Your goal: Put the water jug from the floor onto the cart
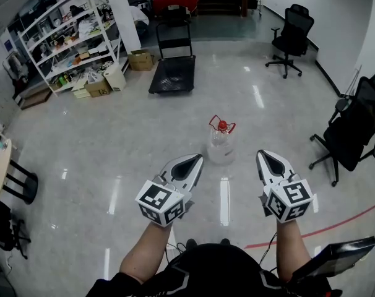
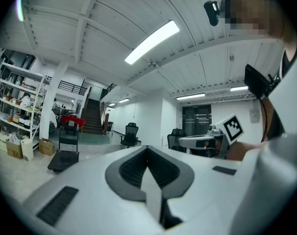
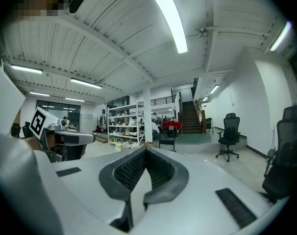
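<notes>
Water jug (image 1: 221, 142) stands upright on the glossy floor, just ahead of my two grippers and between them, well apart from the cart (image 1: 173, 74) farther up the room. Its clear body is hard to make out against the floor's shine; the red cap and red handle are what I read plainly. I cannot tell how full it is. The cart's flat black deck is bare as far as I can see, with its handle frame at the far end. At the lower right a dark flat panel (image 1: 340, 256) is cut off by the frame edge, and a stool (image 1: 18, 181) is clipped at the left.

I count one jug, one cart, one white shelf unit (image 1: 70, 36) and two black office chairs (image 1: 293, 33). The left gripper (image 1: 193, 162) and right gripper (image 1: 267, 159) both have their jaws pressed together on nothing, held out level.
</notes>
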